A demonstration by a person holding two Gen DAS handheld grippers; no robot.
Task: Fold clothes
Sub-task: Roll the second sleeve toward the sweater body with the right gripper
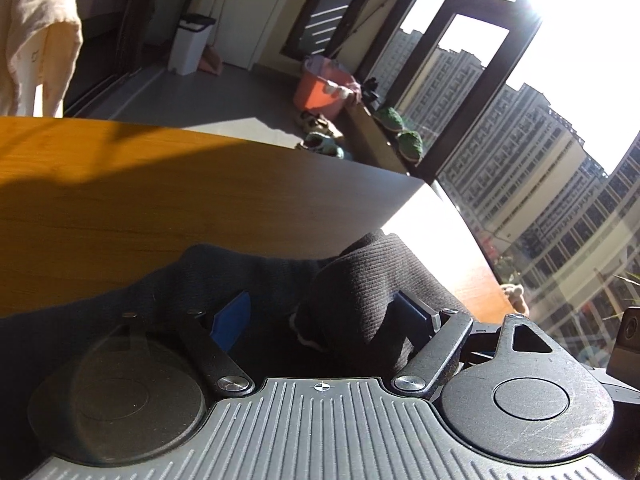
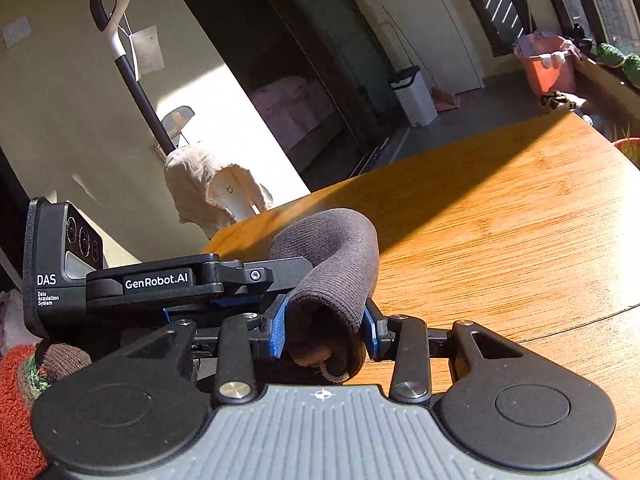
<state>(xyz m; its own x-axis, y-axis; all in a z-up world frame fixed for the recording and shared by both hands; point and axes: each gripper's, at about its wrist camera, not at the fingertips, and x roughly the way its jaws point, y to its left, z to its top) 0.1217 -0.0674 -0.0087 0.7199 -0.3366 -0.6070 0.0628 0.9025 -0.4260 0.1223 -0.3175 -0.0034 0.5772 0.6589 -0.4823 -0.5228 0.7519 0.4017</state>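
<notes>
The dark ribbed knit sock (image 2: 340, 268) hangs doubled over between the two tools, just above the near edge of the honey-coloured wooden table (image 2: 500, 240). The right gripper (image 2: 325, 330) is clamped on one end of it: the blue pads (image 2: 280, 328) press the fabric from both sides, and the pale inner cuff bunches out behind them. From that clamp the sock rises in a tight arch and bends towards the left gripper (image 2: 248, 300), which crosses sideways just beside the right one and seems to take the other end. Held so, the arch reads as a fold in the making, the two ends brought together so one half can lie on the other.

In the left wrist view, the left gripper (image 1: 320, 316) has its blue pads (image 1: 234, 320) standing apart with dark knit between them; the fabric presses on the right-hand pad, but I cannot tell whether the left-hand pad bites or merely touches.

Both tools sit low at the table's near edge, probably so the folded sock can be laid flat on the bare wood beyond. A cream cloth (image 2: 216, 188) drapes over something past the table's far edge, out of the way.
</notes>
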